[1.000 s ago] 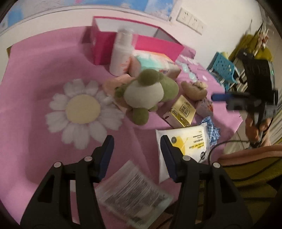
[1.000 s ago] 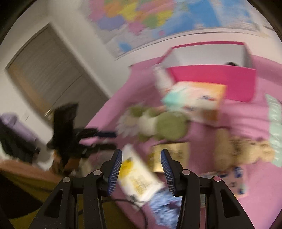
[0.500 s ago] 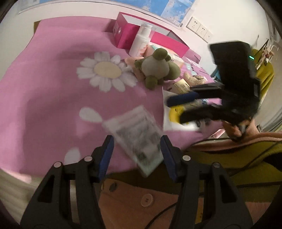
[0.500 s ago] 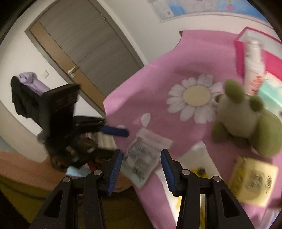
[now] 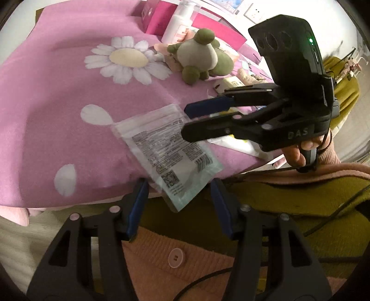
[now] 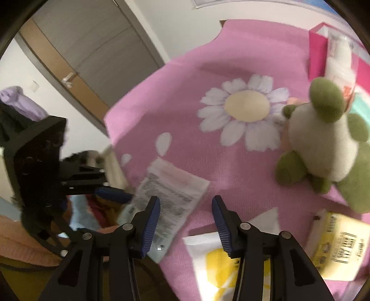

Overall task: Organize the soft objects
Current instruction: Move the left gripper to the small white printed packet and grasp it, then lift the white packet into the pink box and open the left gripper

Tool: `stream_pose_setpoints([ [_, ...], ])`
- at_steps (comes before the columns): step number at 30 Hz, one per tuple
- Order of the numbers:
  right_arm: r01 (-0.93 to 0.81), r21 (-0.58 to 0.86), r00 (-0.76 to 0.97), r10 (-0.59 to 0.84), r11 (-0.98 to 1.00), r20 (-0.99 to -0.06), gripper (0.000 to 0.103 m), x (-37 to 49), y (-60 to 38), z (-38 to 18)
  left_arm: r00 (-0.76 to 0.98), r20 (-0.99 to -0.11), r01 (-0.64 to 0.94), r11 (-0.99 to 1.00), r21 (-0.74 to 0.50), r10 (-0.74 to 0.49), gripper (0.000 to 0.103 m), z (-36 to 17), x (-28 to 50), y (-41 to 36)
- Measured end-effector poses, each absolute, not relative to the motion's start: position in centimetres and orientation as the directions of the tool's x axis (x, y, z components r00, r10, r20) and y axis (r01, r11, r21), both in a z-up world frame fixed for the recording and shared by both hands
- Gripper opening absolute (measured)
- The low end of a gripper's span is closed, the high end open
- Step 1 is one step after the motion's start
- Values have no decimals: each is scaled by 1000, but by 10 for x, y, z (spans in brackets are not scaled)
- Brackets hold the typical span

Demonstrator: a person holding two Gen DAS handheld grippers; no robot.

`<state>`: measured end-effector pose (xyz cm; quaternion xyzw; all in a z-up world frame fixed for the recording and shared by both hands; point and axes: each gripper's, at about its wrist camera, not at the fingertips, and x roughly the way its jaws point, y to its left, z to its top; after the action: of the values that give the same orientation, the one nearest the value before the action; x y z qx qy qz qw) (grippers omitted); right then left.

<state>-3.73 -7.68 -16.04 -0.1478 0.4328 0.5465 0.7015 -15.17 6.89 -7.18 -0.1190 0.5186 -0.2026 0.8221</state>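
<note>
A clear plastic packet (image 5: 168, 148) with a printed label lies on the pink flowered cloth (image 5: 57, 92), its lower corner hanging over the near table edge. My left gripper (image 5: 178, 192) is open just below that edge. The packet's corner lies between its fingers, untouched. My right gripper (image 5: 186, 121) is open too and hovers over the packet's right side. In the right wrist view, the right gripper (image 6: 185, 203) is above the packet (image 6: 166, 192), with the left gripper (image 6: 111, 185) at the left. A green and white plush (image 5: 198, 55) sits further back.
Behind the plush (image 6: 323, 150) stand a white bottle (image 5: 178, 23) and a pink box (image 5: 157, 14). A white and yellow wipes pack (image 6: 219, 261) and a yellow carton (image 6: 340, 243) lie to the right. A person's peach cardigan (image 5: 175, 259) fills the space below the table edge.
Both grippers have drawn back from over the plush and boxes to the near table edge. The right gripper has swung left and now sits over the packet, close to the left one.
</note>
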Motion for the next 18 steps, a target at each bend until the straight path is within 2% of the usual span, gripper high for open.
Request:
stream_pose_setpoints([
  [2, -891, 308, -9, 664, 335, -748, 48, -34, -79, -161, 382, -815, 198, 900, -387, -435, 44, -71, -153, 68],
  [4, -876, 359, -42, 690, 322, -723, 48, -29, -81, -162, 388, -813, 198, 901, -387, -434, 37, -67, -156, 68],
  [6, -871, 386, -65, 707, 305, -704, 48, -27, -85, -163, 406, -806, 199, 903, -382, -431, 34, -62, -158, 70],
  [7, -870, 391, -69, 711, 300, -700, 48, -26, -84, -164, 413, -802, 198, 902, -383, -431, 28, -58, -159, 70],
  [18, -828, 506, -132, 792, 243, -596, 46, -6, -105, -160, 457, -806, 154, 926, -346, -377, 28, -61, -134, 79],
])
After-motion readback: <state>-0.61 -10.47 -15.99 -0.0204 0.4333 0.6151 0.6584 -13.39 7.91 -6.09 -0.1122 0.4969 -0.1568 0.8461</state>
